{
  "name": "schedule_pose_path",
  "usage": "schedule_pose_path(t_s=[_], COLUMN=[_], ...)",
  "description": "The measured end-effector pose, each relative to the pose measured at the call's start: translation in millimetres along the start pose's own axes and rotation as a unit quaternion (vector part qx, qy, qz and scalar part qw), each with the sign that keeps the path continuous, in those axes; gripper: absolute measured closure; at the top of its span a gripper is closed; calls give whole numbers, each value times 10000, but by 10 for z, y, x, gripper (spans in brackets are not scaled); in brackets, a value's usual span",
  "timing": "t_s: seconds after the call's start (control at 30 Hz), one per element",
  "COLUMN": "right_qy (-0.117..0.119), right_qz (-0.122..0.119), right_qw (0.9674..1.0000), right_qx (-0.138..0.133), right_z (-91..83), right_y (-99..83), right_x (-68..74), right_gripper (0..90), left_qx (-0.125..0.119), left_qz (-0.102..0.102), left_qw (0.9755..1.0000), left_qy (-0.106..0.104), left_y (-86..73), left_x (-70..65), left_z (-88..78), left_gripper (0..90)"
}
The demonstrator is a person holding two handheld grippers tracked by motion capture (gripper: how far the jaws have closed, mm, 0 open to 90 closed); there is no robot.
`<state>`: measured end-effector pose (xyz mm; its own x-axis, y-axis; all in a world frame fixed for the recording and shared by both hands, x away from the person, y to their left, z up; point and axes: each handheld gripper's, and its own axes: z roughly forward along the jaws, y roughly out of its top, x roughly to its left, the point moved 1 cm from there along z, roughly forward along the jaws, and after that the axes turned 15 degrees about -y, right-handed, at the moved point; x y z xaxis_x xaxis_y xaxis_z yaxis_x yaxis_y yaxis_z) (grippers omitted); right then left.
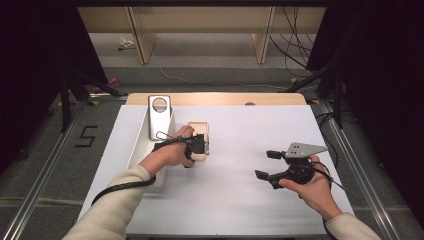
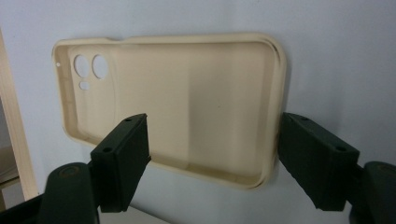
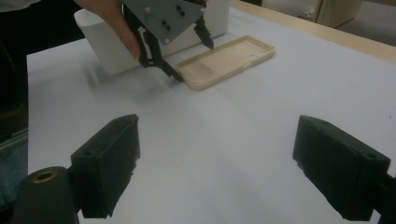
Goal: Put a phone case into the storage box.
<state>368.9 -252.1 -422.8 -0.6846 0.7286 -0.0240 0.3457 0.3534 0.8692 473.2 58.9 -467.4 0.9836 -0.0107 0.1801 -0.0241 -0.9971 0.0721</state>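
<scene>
A lab recording booth: black curtains (image 1: 30, 60), floor cables (image 1: 295, 45), a white-covered table (image 1: 240, 200).

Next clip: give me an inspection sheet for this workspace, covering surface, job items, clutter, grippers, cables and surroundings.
Surface: white table, wooden far edge.
Job's things: beige phone case lying hollow side up; phone leaning in white tray.
Clutter: nothing seen.
Grippers: left gripper open, jaws astride the case's end, pads not pressing; right gripper open above bare table, nothing between its jaws.
Cables: one trails from each gripper; more on the floor behind.
Surroundings: wooden furniture, dark stands, floor mark 5.
</scene>
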Motion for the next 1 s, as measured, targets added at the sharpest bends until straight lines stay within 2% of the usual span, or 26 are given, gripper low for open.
schedule_pose_path(t_s=[0.23,0.57,1.0], right_qy=[-1,11,10], right_qz=[3,-1,-2], right_qw=[10000,10000,10000], right_qx=[5,5,4], right_z=[1,2,2], right_y=[0,-1,-1], right_x=[0,0,-2], right_gripper=[157,157,157], left_qx=[-20,58,84], left_qz=[26,146,270], left_qw=[10000,9993,9979], left_qy=[-50,-330,-578], left_y=[18,40,51], left_x=[-8,-21,-29], left_z=[4,10,14], left_gripper=[294,436,577])
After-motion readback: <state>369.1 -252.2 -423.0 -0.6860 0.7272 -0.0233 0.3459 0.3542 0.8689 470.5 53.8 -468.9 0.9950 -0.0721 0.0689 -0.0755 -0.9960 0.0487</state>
